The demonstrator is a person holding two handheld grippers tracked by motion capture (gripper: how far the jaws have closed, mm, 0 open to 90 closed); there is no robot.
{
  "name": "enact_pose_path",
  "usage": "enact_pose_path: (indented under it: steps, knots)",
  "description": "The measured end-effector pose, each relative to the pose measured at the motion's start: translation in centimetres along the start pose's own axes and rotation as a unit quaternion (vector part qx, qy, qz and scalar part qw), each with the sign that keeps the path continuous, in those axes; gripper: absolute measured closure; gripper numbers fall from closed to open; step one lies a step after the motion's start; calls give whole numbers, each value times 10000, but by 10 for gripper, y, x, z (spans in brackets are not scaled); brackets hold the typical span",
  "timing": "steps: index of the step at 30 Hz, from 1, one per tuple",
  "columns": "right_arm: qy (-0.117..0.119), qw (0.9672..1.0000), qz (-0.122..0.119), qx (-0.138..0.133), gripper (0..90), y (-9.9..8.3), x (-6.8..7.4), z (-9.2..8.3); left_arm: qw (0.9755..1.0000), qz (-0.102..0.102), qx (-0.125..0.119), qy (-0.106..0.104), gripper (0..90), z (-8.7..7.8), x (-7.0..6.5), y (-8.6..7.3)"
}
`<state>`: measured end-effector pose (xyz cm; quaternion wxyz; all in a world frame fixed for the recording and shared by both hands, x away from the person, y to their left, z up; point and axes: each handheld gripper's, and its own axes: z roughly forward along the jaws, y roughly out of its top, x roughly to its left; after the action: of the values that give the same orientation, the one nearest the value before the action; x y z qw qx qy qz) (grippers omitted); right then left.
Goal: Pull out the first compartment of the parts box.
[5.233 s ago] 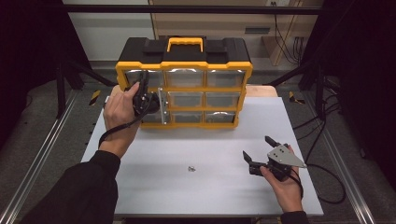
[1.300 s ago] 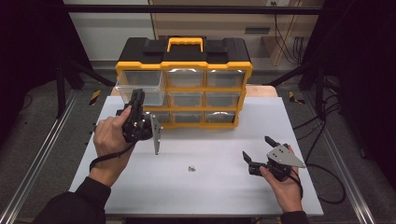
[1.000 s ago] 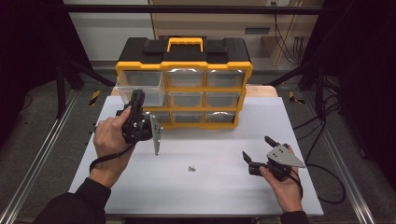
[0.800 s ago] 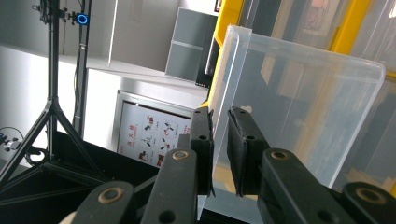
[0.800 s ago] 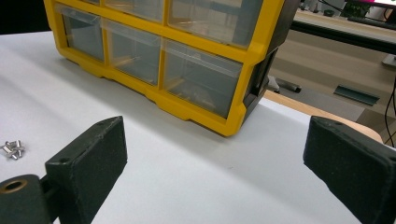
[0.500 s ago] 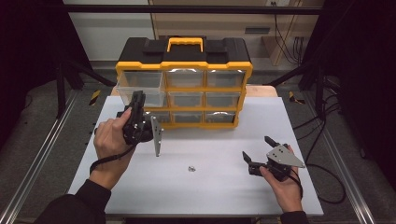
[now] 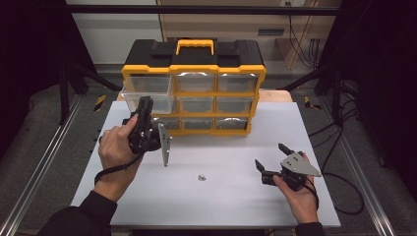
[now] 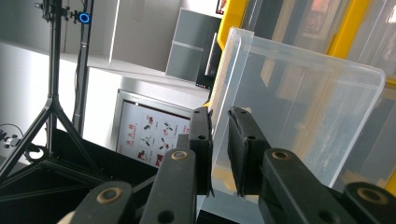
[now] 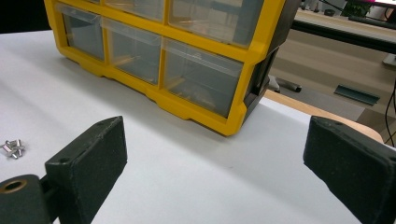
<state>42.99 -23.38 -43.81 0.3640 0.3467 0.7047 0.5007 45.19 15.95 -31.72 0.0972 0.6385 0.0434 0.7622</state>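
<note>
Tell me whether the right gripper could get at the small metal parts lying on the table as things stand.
Probably yes. The right gripper has open, empty jaws, and only bare white table lies between it and the small metal parts. The left gripper, shut on the clear drawer, is off that path.

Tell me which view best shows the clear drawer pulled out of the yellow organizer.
The left gripper view: the clear drawer sits close up, its front wall clamped between the left hand-held gripper jaws. The high view shows the drawer smaller, sticking out at the organizer's top left. The right gripper view shows closed drawers lower down, not this one.
</note>
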Motion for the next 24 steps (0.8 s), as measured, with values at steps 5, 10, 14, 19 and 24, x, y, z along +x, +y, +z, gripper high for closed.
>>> enact_pose_path:
  steps: [5,10,14,19,24]
  knots:
    - [-3,10000,-15,0,62,0,0,0,10000,-17,-6,3,791,-2,-1,0]
    - [1,10000,-8,3,62,0,0,0,10000,-49,13,-22,790,-4,-2,1]
    - [-1,10000,-16,-4,62,0,0,0,10000,-66,14,-32,788,-4,-2,1]
    - [-5,10000,-17,2,62,0,0,1,9999,-78,-112,-59,786,-6,-2,4]
    - [2,10000,-11,13,62,0,0,0,9997,16,-223,-19,818,-5,-1,13]
